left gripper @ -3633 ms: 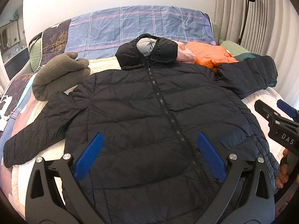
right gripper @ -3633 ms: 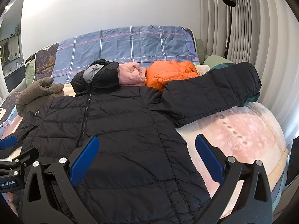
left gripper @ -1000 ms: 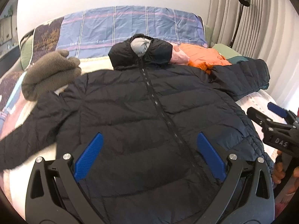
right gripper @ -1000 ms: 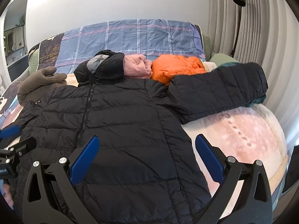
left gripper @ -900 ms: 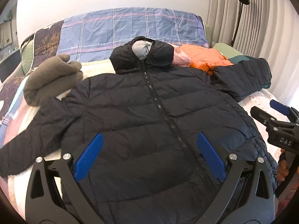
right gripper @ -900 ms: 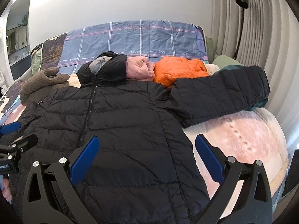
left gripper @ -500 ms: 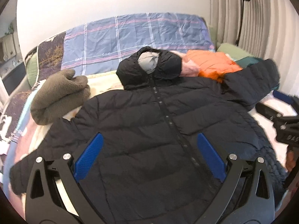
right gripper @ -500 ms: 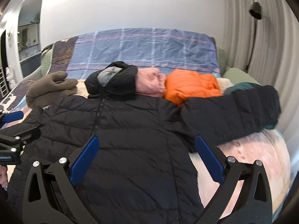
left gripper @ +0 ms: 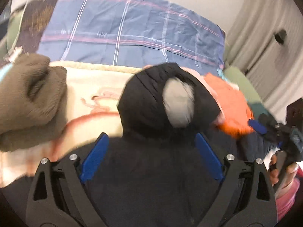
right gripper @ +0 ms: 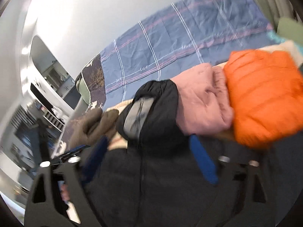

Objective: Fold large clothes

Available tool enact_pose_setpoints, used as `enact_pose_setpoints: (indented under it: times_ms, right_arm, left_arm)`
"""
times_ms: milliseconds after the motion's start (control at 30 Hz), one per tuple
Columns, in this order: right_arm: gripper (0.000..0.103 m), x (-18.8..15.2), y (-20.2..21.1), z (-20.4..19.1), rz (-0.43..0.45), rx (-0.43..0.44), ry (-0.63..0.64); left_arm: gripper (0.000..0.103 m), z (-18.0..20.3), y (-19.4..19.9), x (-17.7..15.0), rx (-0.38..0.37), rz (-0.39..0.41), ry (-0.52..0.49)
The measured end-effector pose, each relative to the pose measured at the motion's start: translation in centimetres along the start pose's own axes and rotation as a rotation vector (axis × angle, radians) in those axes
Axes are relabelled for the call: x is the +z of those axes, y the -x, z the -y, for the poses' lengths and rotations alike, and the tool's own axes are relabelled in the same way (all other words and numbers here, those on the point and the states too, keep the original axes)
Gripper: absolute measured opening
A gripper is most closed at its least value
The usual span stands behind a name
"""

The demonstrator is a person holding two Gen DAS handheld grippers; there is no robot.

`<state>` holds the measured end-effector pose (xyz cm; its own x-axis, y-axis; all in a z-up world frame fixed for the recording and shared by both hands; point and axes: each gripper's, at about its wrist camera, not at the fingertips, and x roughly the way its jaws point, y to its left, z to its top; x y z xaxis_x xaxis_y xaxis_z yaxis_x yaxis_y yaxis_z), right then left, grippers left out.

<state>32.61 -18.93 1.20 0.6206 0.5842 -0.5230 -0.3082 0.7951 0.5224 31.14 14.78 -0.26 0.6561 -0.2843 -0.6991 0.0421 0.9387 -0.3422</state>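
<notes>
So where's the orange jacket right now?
In the right wrist view, the orange jacket lies at the right, against the pink garment beside the black jacket's hood.

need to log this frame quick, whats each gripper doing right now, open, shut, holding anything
Left gripper: open, jaws just closing slightly, over the black puffer jacket, gripping nothing.
Right gripper: open, jaws just closing, over the jacket's collar, gripping nothing.

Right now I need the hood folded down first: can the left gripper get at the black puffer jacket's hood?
Probably yes. The left gripper hangs open just short of the black puffer jacket's hood, and nothing lies between them.
</notes>
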Motion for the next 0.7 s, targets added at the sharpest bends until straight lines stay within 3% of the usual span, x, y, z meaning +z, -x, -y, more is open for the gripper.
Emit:
enact_pose_setpoints:
  times_ms: [133,233,333,400,433,467,533,700]
  right_arm:
    - [0.069,3.8,-6.6,2.5,-0.068,-0.074,-0.04]
    - [0.069,4.4,-9.2,4.1,-0.116,0.026,-0.127]
    - [0.069,4.6,-10.7,3.4,-0.141,0.084,-0.095]
    - [0.064,4.6,-11.1,2.8,-0.118,0.083,-0.064]
    - [0.041,4.4,-10.8,2.0,-0.096,0.115,-0.035]
    - [0.02,4.3,-10.6,1.7,-0.089,0.146,-0.019]
    - [0.011,3.9,-9.0,0.4,-0.058,0.206,0.021]
    - [0.01,0.4,-2.4,-1.9,-0.027,0.313,0.173]
  left_arm:
    - [0.092,-2.9,-5.7,3.4,-0.016,-0.045,0.088]
    - [0.092,-5.6,-9.5,4.6,-0.125,-0.117,0.248]
    - [0.089,-6.7,-11.7,5.1,-0.223,-0.109,0.372]
    - [0.066,-5.7,-12.0,5.3,-0.267,-0.088,0.341]
    - [0.045,-4.9,-11.9,5.3,-0.266,-0.084,0.312]
    - [0.032,-4.3,-11.8,5.5,-0.261,-0.081,0.29]
    - [0.022,-2.9,-10.3,5.3,-0.282,-0.071,0.239]
    - [0.022,0.5,-3.3,2.6,-0.34,-0.019,0.032]
